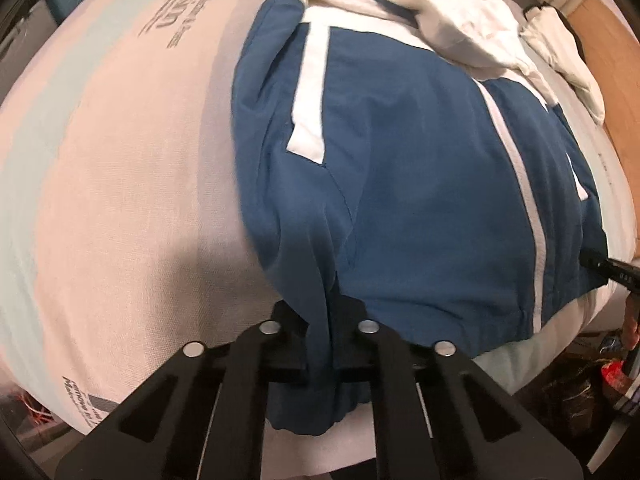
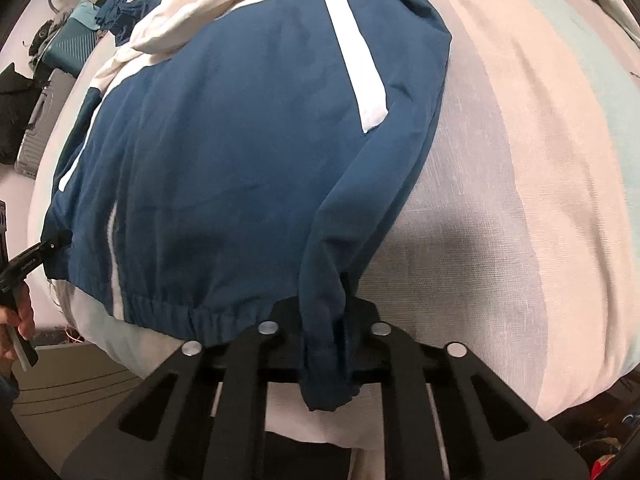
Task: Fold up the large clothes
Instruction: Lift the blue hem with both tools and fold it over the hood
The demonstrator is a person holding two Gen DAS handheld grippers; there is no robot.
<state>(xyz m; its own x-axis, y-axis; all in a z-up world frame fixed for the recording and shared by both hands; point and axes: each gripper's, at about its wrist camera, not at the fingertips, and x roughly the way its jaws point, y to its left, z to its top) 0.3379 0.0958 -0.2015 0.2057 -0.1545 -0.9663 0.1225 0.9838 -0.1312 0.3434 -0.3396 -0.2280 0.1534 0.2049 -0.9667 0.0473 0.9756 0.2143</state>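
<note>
A: The jacket [image 1: 420,168] lies spread flat on the bed [image 1: 120,160], hem toward us, white hood bunched at the far end

B: And the grippers?

A: Left gripper [image 1: 320,344] has its jaws clamped on a gather of blue cloth at the jacket's left hem corner. Right gripper [image 2: 324,344] is clamped the same way on the jacket's right side, on what looks like a sleeve end hanging past the hem

B: What could go wrong?

A: My guess: the cloth looks thin and slick, so a sharp tug could slide it out of one pair of jaws. If one side lifts faster than the other, the fold would skew. The hood is loose beyond the jacket; dragging may bunch it further. The hem hangs near the bed edge, so a dropped corner could fall off
</note>
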